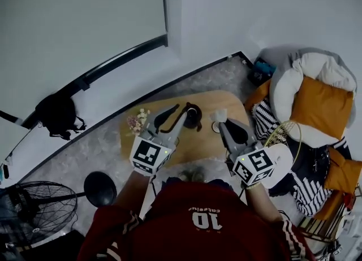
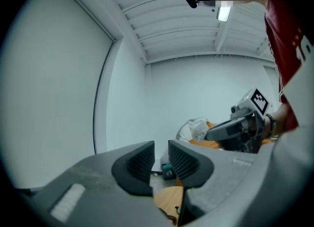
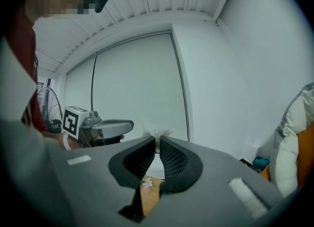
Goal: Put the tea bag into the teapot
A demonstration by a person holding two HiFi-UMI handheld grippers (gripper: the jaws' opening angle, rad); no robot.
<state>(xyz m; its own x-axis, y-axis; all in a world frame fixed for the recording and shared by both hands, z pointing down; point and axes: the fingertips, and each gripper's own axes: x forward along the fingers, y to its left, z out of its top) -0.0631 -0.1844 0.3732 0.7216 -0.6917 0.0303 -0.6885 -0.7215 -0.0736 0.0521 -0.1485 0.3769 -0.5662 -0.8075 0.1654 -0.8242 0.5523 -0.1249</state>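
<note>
Left tongs (image 2: 161, 159) are hovering over the middle of the table (image 1: 205, 142), jaws standing slightly apart and gripping nothing. The teapot (image 1: 192, 116) is sitting near the far edge, close by their tips. Right tongs (image 3: 157, 145) are pinching the white tea bag (image 3: 156, 133) at their tips, holding it above the table's right end.
</note>
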